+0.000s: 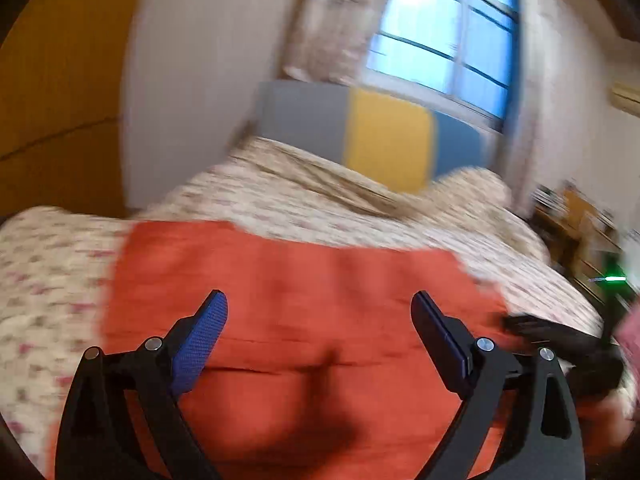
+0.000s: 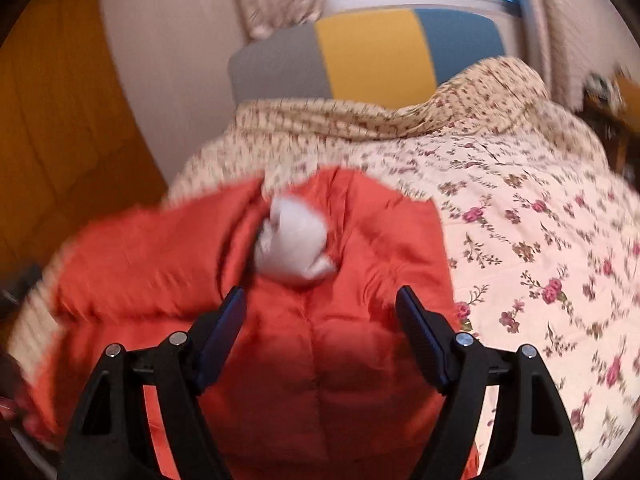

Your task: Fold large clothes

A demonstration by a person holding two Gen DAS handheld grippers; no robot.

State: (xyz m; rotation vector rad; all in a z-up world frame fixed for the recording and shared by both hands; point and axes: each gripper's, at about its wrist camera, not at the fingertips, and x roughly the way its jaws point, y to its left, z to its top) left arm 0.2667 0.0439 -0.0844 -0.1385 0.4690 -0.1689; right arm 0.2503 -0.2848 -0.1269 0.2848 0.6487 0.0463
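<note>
Motion blur smears the shelf clutter (image 1: 576, 216) by the bed, and the orange garment (image 2: 320, 360) runs off the lower edge.

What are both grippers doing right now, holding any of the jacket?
Left gripper: jaws open, nothing between them, above the orange jacket.
Right gripper: jaws open, holding nothing, above the same jacket.

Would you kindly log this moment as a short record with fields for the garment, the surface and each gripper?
garment: orange padded jacket, spread on the bed, pale lining showing near its far end
surface: bed with floral cover
left gripper: open above the jacket, nothing between its fingers
right gripper: open above the jacket, nothing held
background: grey, yellow and blue headboard, window
image quality: motion blur in both views
</note>
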